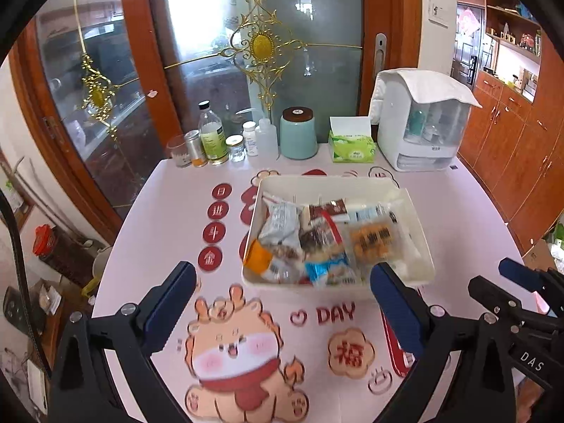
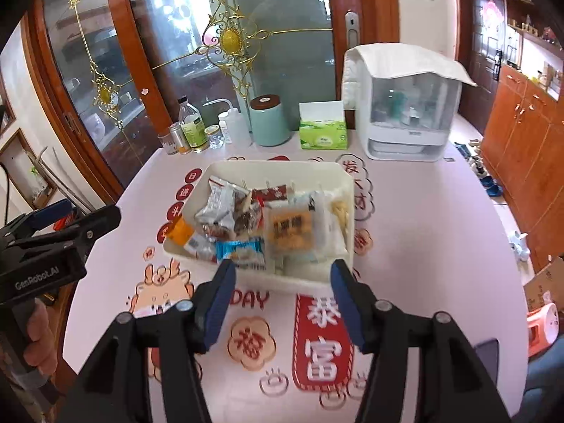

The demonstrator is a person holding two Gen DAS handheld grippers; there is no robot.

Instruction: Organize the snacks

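Observation:
A white rectangular tray (image 1: 416, 268) sits mid-table and holds several wrapped snacks: a silver packet (image 1: 282, 224), a blue packet (image 1: 328, 271), an orange-printed clear packet (image 1: 373, 241). The tray also shows in the right wrist view (image 2: 347, 183), with the silver packet (image 2: 216, 209) and blue packet (image 2: 241, 248). My left gripper (image 1: 282, 275) is open and empty, just short of the tray's near edge. My right gripper (image 2: 282, 271) is open and empty at the tray's near rim. The right gripper also appears in the left wrist view (image 1: 500, 282); the left gripper appears in the right wrist view (image 2: 70, 218).
Along the table's far edge stand bottles and jars (image 1: 211, 137), a teal canister (image 1: 298, 132), a green tissue box (image 1: 350, 142) and a white appliance under a cloth (image 1: 419, 120). A glass door is behind. Wooden cabinets (image 1: 511, 141) stand to the right.

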